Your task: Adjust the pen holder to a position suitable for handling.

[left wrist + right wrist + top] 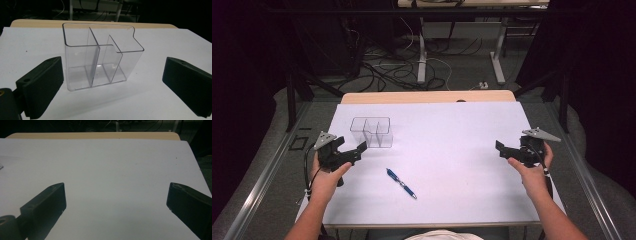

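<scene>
standing upright, clear divided organizer (100, 56), compartments bare

Your left gripper (112, 82), jaws wide apart, faces a clear divided organizer (100, 56) standing upright on the white table (162, 45).

A white sheet (452, 150) covers the wooden table (427, 96). Beyond its far edge, dark cables (387, 70) tangle on the grey floor between white desk legs (497, 60).
</scene>
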Available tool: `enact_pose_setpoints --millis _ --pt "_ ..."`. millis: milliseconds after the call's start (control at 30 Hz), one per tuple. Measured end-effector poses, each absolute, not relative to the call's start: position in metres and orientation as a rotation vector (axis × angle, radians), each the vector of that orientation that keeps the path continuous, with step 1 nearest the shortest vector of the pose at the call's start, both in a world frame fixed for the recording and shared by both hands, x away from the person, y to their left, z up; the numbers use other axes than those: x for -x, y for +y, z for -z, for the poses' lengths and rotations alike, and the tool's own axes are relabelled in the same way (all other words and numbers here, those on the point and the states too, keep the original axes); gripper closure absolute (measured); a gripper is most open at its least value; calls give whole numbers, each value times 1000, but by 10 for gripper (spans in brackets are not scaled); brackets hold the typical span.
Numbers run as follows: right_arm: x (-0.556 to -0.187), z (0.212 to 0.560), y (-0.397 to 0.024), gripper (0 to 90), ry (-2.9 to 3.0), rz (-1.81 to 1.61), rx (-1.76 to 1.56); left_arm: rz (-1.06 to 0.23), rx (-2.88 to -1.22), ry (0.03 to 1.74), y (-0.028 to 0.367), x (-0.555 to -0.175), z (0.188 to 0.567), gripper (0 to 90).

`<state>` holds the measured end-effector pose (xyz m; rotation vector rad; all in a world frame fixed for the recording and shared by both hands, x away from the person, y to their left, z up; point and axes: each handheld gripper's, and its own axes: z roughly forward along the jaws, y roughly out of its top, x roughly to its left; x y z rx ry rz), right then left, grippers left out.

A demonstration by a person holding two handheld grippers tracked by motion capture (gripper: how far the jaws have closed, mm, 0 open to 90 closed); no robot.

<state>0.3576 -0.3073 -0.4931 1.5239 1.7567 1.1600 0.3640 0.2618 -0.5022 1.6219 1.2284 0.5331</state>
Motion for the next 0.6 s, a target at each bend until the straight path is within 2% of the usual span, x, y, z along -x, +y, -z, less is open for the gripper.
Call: enact_pose_setpoints --millis 233,433,600 --pt "-356 499 -310 49 1769 -1146 -1533 -521 -1605 1282 264 -372 499 63" --pt "-355 498 -310 66 1769 -1148 -1527 -534 -1585 1302 266 -379 489 157" --pt "-356 500 -309 81 1776 -1139 -1530 -552 -1581 1319 267 -389 478 196"
